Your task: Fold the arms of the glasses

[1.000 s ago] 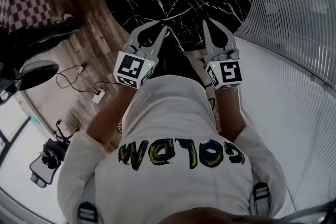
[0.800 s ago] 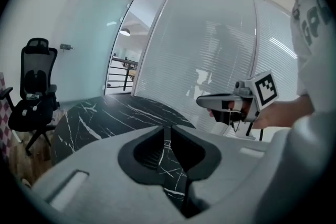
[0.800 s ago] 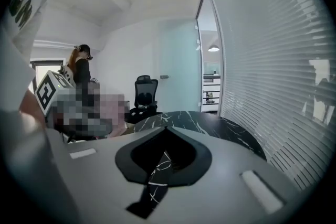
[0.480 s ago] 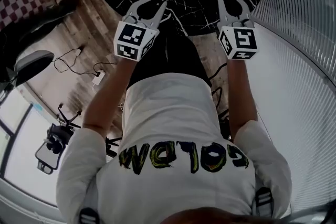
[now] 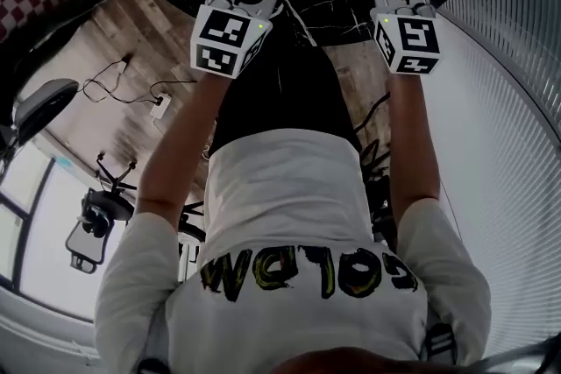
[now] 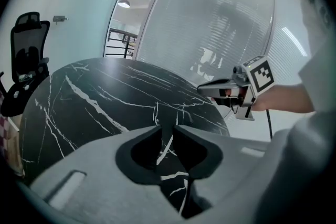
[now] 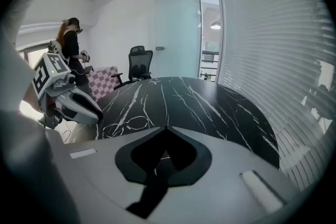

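1. The glasses point(image 7: 127, 124) are showing in your right gripper view as a thin wire frame with two rounded, clear lenses. They are too small there to tell how their arms are lying.
2. They are lying on the black, white-veined desk point(image 7: 210, 102), near its close edge. They are sitting between your two claws, and neither claw is touching them.
3. Your left claw point(image 6: 166, 126) is standing with its tips a narrow slit apart. Only the desk is showing through the gap, so it is gripping nothing.
4. Your right claw point(image 7: 165, 127) is sitting fully closed, tip against tip, and it is carrying nothing.
5. Compared with a second ago, you are stretching both arms straighter, and both claws are reaching further from your body in the head view. Back then they were hanging close in front of your chest. Both claws are looking just as far open as they did then.
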Available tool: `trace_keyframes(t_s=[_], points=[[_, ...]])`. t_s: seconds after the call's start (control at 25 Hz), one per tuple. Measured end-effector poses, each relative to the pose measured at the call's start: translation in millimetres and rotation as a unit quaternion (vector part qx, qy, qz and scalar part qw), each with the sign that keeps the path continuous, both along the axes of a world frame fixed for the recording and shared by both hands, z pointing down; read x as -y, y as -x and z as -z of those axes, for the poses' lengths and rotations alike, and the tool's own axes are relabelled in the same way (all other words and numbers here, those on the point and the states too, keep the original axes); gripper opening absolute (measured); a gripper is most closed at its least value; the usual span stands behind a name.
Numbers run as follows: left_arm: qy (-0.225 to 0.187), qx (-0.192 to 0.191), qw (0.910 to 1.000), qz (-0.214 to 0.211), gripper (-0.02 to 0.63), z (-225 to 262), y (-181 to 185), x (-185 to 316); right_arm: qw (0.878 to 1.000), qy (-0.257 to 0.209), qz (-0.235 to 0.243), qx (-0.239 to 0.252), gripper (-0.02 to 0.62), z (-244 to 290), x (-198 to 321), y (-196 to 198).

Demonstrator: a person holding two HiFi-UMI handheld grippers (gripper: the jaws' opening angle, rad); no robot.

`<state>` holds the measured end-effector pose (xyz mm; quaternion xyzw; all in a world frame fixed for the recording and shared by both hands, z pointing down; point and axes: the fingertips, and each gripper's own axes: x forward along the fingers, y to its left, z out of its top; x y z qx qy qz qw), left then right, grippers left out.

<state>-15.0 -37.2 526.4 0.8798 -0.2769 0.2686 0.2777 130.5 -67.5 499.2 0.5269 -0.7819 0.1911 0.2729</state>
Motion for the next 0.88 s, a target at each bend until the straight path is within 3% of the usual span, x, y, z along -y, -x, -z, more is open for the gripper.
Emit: trace_keyframes(t_s=[0.28, 0.72, 0.88], points=[[0.012, 0.020, 0.9997, 0.009, 0.083, -25, -5, 6, 1.000, 0.020, 0.003, -0.006, 0.003, -36, 10, -3], [0.021, 0.013, 0.9994, 0.025, 0.081, -33, -9, 11, 0.998, 0.053, 0.016, -0.011, 0.003, -75, 9, -2], [0.022, 0.012, 0.9994, 0.026, 0.051, -34, -9, 13, 0.998, 0.059, 0.027, -0.012, 0.003, -80, 7, 2]])
